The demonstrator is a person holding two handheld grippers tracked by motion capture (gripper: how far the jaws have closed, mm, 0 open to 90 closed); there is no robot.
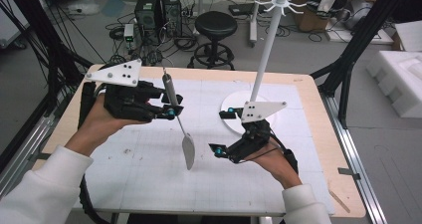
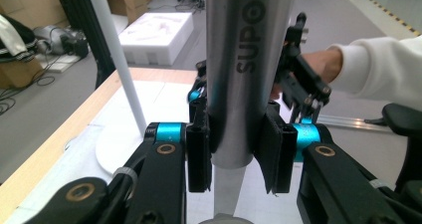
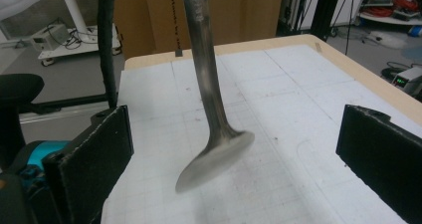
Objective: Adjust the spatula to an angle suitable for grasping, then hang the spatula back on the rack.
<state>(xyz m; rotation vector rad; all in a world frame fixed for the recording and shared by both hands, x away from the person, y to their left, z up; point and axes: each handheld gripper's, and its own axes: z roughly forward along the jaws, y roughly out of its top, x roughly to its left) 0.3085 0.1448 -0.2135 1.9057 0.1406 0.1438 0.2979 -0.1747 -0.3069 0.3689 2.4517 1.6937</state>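
Observation:
A steel spatula [image 1: 187, 151] hangs blade-down over the middle of the white gridded table mat [image 1: 149, 169]. My left gripper [image 1: 171, 107] is shut on its round handle [image 2: 246, 59], with both pads pressed against the tube. To the right, my right gripper [image 1: 222, 132] stands open and level with the blade, its jaws pointing left toward it. In the right gripper view the blade [image 3: 215, 157] hangs ahead of the wide-apart pads [image 3: 97, 152], touching neither. The left gripper view shows the right gripper [image 2: 298, 79] beyond the handle.
A white stand, a tall pole [image 1: 266, 50] on a round base [image 1: 230, 120], rises at the table's back right, just behind the right gripper. A black stool [image 1: 215, 25] and a computer tower [image 1: 158, 12] stand beyond the far edge. White foam blocks [image 1: 398, 79] lie on the floor at the right.

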